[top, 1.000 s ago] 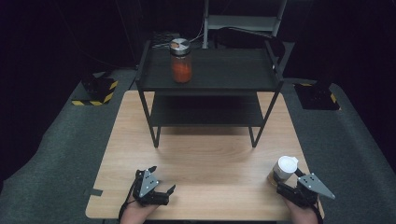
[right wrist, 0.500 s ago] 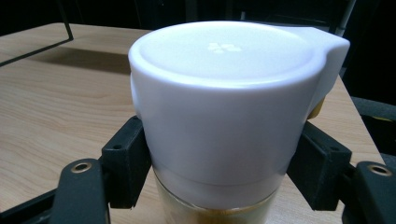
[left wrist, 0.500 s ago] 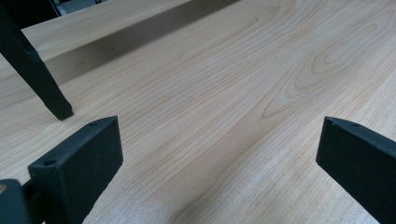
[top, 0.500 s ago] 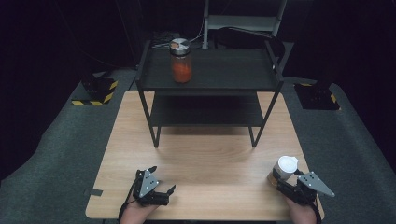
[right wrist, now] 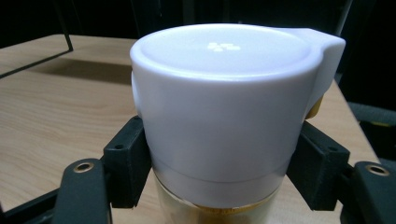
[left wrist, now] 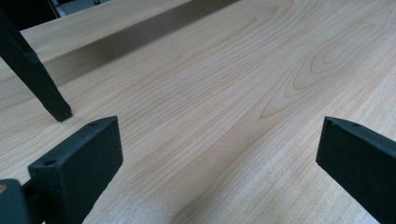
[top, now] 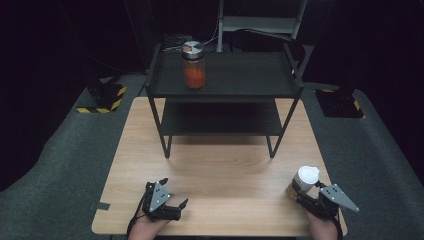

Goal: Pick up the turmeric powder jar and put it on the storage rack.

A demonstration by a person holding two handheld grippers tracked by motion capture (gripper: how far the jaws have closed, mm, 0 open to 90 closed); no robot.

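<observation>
Right tongs (right wrist: 219, 163) clamp the white-lidded jar (right wrist: 224, 107); left tongs (left wrist: 219, 158) gape, well apart.

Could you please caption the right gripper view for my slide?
Right gripper clamps a white-lidded jar on the table.

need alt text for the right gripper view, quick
A white-lidded clear jar with yellowish contents sits close up between the right gripper's two black jaws, which press against its sides just below the lid. Behind it lies the light wooden table against a dark background.
</observation>
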